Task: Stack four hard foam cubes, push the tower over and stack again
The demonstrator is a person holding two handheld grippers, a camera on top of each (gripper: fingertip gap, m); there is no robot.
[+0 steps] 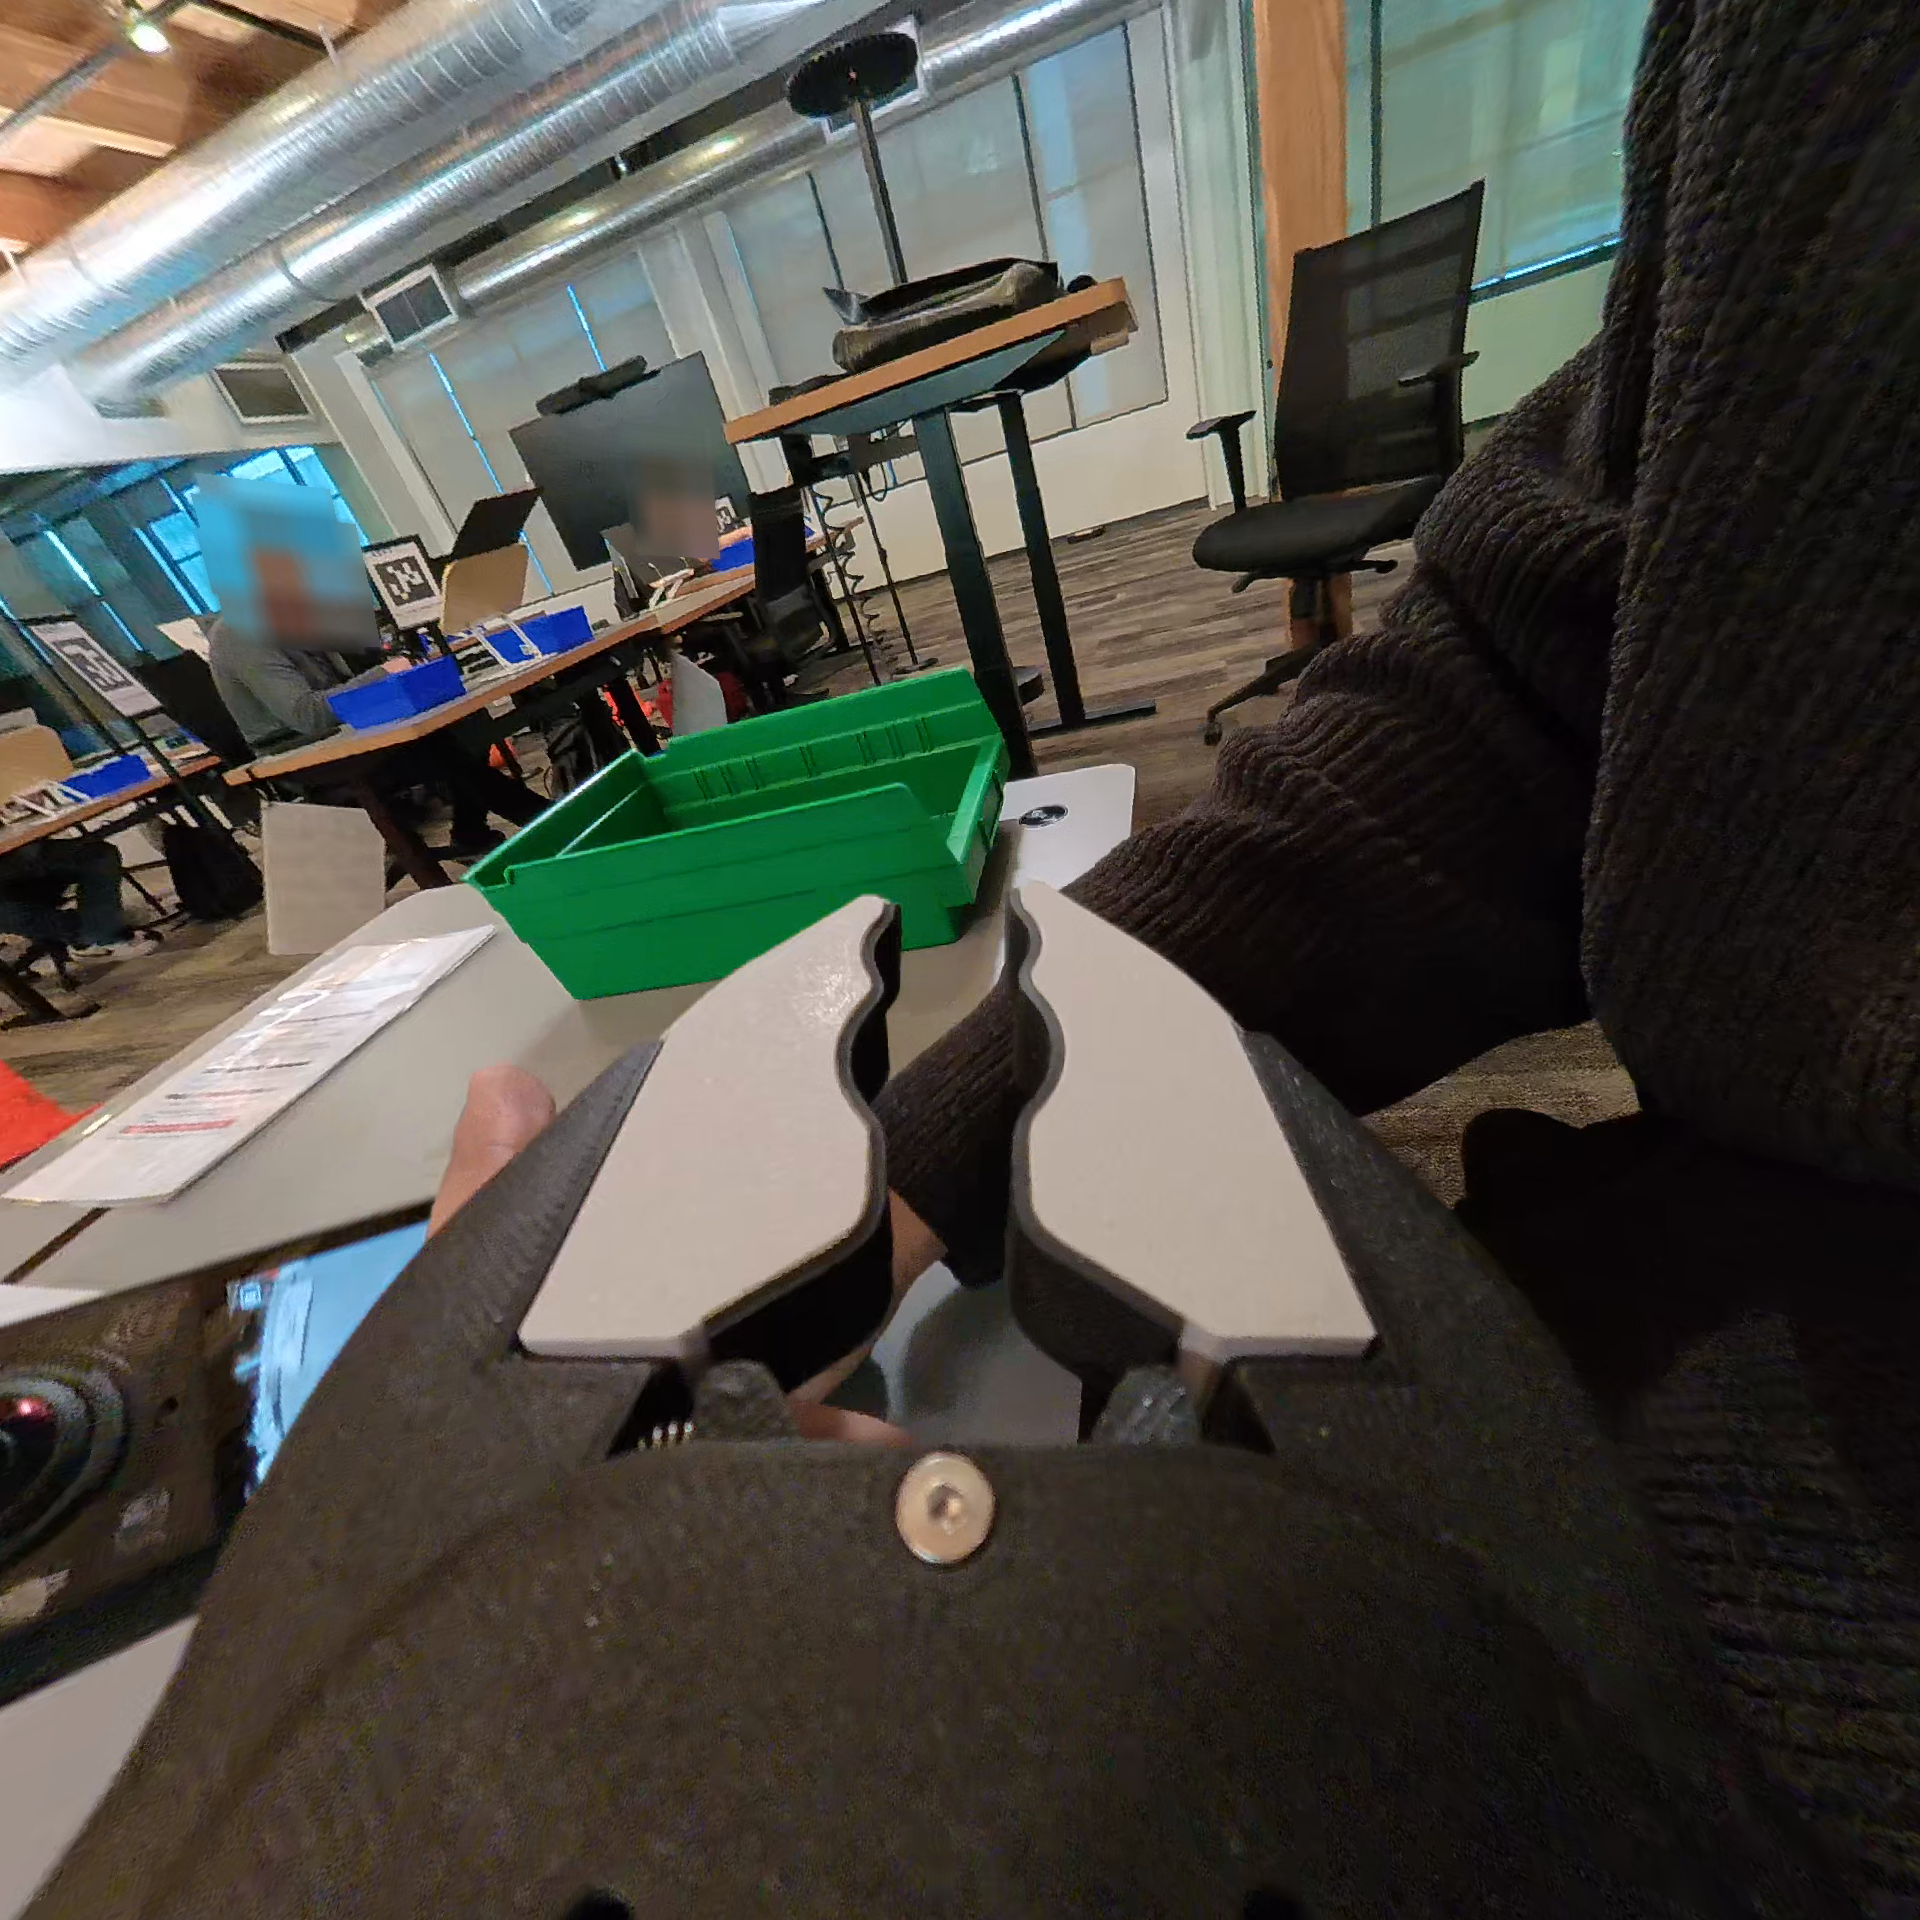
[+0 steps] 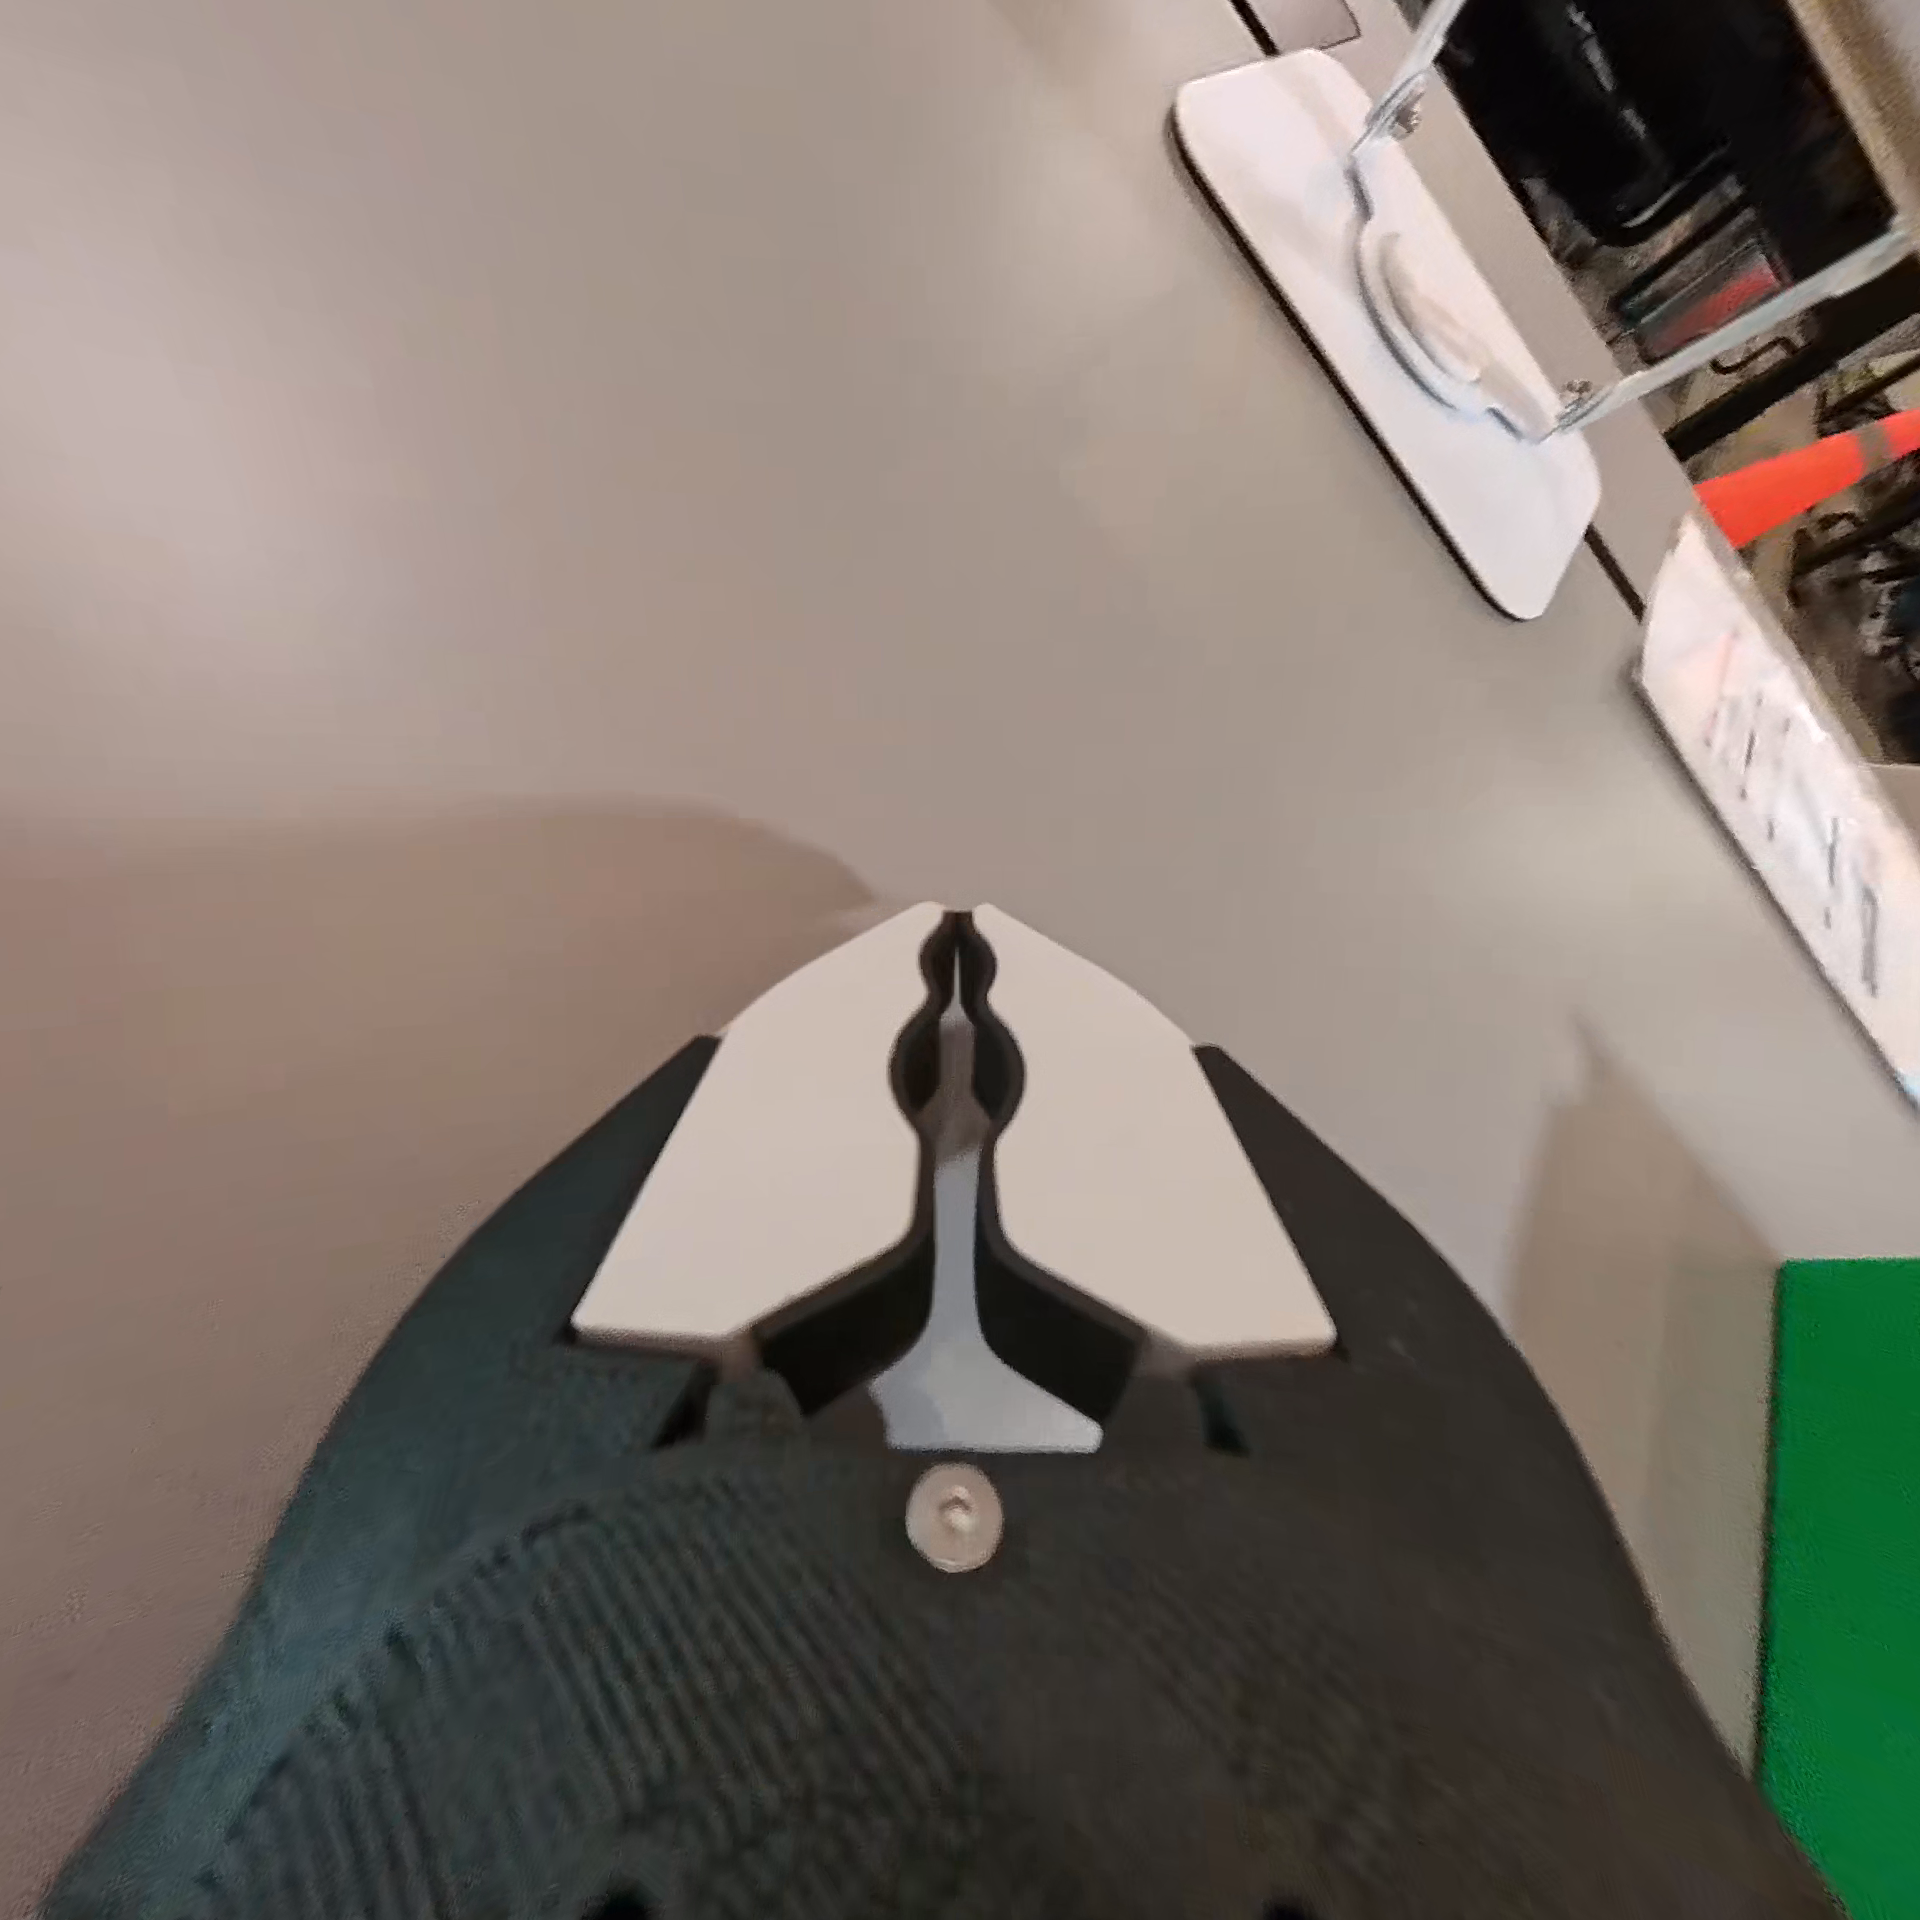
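Left wrist view first, going left to right: a dark camera body (image 1: 73,1455) with a round lens sits at the far left edge, and right by it a bare hand (image 1: 488,1132) shows behind the gripper housing. Past that a printed paper sheet (image 1: 260,1049) lies flat on the grey bench (image 1: 343,1174). Dead centre is the left gripper (image 1: 951,914), fingers a little way apart with a narrow gap between the tips and nothing in it. Just beyond the tips stands a green plastic bin (image 1: 748,842), tilted in this shot, and what I can see of its inside looks bare. On the right a dark knitted sleeve (image 1: 1455,831) fills most of the frame, reaching down behind the right finger. Further back there's a black office chair (image 1: 1351,436) and a raised desk (image 1: 935,353). Right wrist view is pretty blurry: mostly plain bench top on the left, then the right gripper (image 2: 958,914) in the middle, tips pressed together and gripping nothing. To the upper right a white flat stand base (image 2: 1382,322) with a clear bracket rests on the bench, and a green edge (image 2: 1839,1558), likely that same bin, pokes in at the lower right. As for the foam cubes, I can't spot a single one in either view.
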